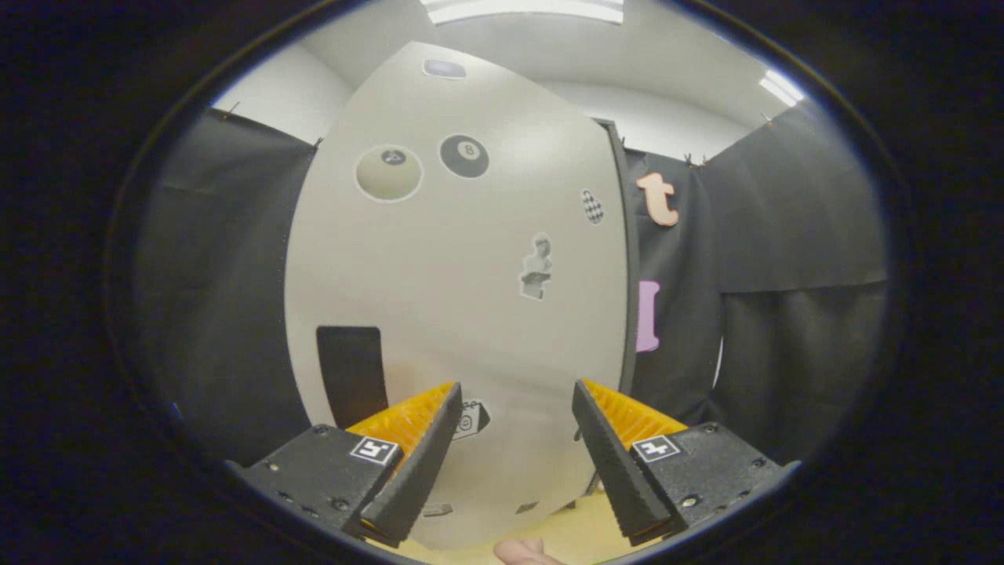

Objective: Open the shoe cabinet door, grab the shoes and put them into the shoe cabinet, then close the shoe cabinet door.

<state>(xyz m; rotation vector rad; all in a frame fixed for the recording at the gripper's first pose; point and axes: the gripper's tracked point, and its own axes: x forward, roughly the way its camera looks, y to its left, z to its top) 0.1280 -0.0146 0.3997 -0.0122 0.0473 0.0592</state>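
Shoe cabinet door (471,314) dominates the gripper view: pale, flat panel, standing upright right ahead of the fingers, its right edge (627,259) dark and seen side-on against the black cloth wall (792,259) behind. Cloth also hangs to the left of the door. White ceiling w/ strip lights (522,9) above.

Door face carries several stickers: pale ball sticker (389,173) upper left, black 8-ball sticker (464,155) just beside it, small checkered sticker (593,206) near the right edge, bust sticker (536,268) approx. mid-door. Dark rectangular patch (351,375) low on the left side of the door, just above the left finger; can't tell if it's a handle or a cut-out. Another small sticker (471,421) peeks out beside the left finger.

Gripper (514,463) is released: fingers (416,463) spread wide apart, nothing between them but the door face beyond. Can't tell if the tips touch the door.

Pale wood-tone floor (580,527) under the door's bottom edge. A fingertip (524,552) of a person shows at the very bottom, between the fingers.
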